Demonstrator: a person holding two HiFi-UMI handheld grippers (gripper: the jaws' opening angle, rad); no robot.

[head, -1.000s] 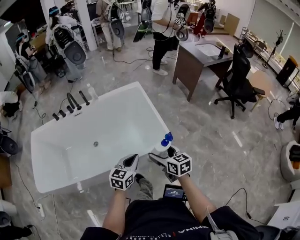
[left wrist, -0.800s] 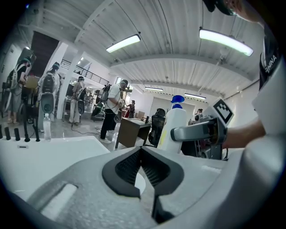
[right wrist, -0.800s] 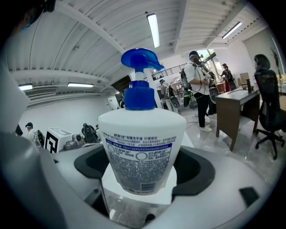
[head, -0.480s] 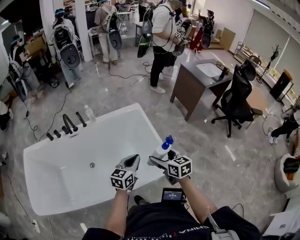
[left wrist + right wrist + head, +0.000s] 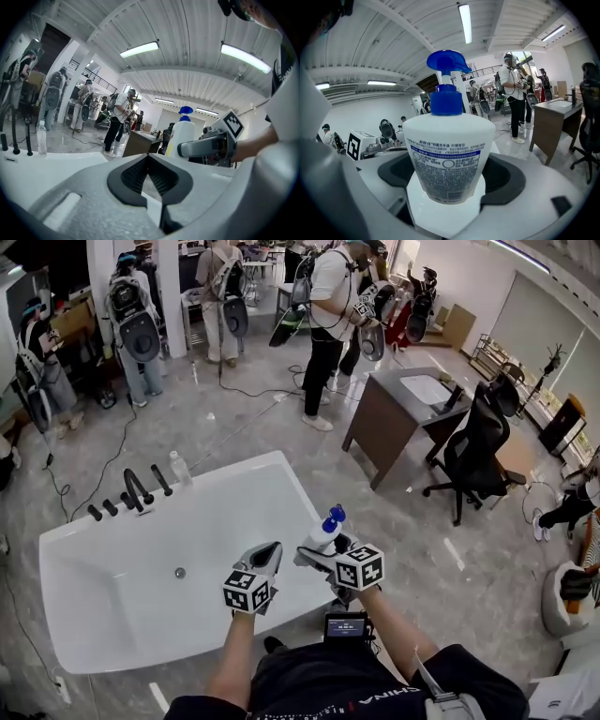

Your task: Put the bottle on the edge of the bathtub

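**Right gripper is carrying the pump bottle, left one is riding along empty**

So the right gripper [image 5: 317, 554] is clamping the bottle [image 5: 447, 154] between its jaws. They're standing pretty wide apart because the bottle body is fat, and the pads are pressing on its lower half from both sides. The bottle is standing upright in the grip, white with a printed label facing the gripper's camera and a blue pump head [image 5: 446, 70] sticking up on top.

The left gripper [image 5: 266, 557] is hanging just beside the right one, on its left. Its jaw tips are meeting, with nothing between them.

The white bathtub [image 5: 103, 629] is lying below and ahead of both grippers, stretching off to the left of them. The left gripper is hovering over the tub's near rim. The bottle is sitting right about at the tub's right-hand edge in the head view, but I can't tell whether it's over the rim or just outside it, or touching anything.

Well beyond the grippers, at the tub's far-left rim, black tap fittings [image 5: 139, 489] and a clear water bottle [image 5: 178, 468] are standing.
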